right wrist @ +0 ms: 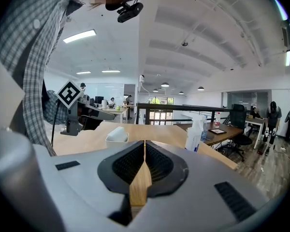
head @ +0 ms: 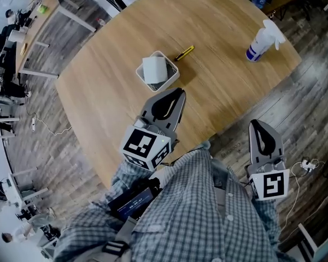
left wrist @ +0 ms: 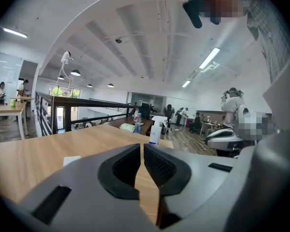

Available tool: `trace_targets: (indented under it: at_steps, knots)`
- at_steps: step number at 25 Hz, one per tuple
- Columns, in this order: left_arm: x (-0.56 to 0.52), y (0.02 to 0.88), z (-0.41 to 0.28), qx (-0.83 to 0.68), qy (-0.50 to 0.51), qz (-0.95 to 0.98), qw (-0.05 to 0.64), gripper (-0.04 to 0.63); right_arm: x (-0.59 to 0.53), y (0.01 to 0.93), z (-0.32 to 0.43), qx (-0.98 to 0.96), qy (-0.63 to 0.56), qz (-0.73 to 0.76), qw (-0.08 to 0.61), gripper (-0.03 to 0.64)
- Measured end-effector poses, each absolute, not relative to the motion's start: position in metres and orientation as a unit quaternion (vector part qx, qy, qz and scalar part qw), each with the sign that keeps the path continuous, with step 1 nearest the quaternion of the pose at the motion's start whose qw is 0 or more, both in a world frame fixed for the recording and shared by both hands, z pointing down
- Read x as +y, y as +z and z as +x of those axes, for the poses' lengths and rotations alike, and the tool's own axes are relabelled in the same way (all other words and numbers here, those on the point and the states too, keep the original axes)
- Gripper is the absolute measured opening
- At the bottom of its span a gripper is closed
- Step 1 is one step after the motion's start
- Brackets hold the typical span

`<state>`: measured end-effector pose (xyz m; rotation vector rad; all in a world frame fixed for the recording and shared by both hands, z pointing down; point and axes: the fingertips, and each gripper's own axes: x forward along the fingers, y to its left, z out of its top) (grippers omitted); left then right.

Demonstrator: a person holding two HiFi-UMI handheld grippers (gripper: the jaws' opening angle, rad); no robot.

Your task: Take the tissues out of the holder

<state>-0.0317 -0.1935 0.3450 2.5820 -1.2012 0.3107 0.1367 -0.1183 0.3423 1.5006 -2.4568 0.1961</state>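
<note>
A white square tissue holder (head: 165, 79) stands near the middle of the round wooden table (head: 109, 91), with a white pack of tissues (head: 153, 69) upright inside it. My left gripper (head: 178, 92) is shut and empty, its tips just to the near right of the holder. In the left gripper view the jaws (left wrist: 141, 147) meet, and a white corner of the holder (left wrist: 71, 160) shows low at the left. My right gripper (head: 256, 123) hangs off the table's near edge, shut and empty. The right gripper view shows its closed jaws (right wrist: 144, 143) aimed at the holder (right wrist: 116, 138) with the tissues (right wrist: 118, 132).
A yellow pen (head: 184, 53) lies just beyond the holder. A white and blue spray bottle (head: 262, 41) lies at the table's far right, seen standing in the gripper views (left wrist: 155, 129) (right wrist: 195, 134). Desks, chairs and people fill the room around; cables lie on the floor (head: 309, 165).
</note>
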Motion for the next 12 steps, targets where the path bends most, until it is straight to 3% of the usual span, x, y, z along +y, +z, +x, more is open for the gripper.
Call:
trace_targets:
  at_steps: [4,12]
  knots:
    - [-0.211,0.352,-0.058,-0.453,0.108,0.874,0.14,0.011,-0.125,0.348,0.129,-0.85,0.065,0.502,0.145,0.018]
    - [-0.244,0.37,-0.093,-0.492,0.123,0.852,0.133,0.111,-0.141,0.351,0.123,-0.851,0.077,0.498,0.15,0.018]
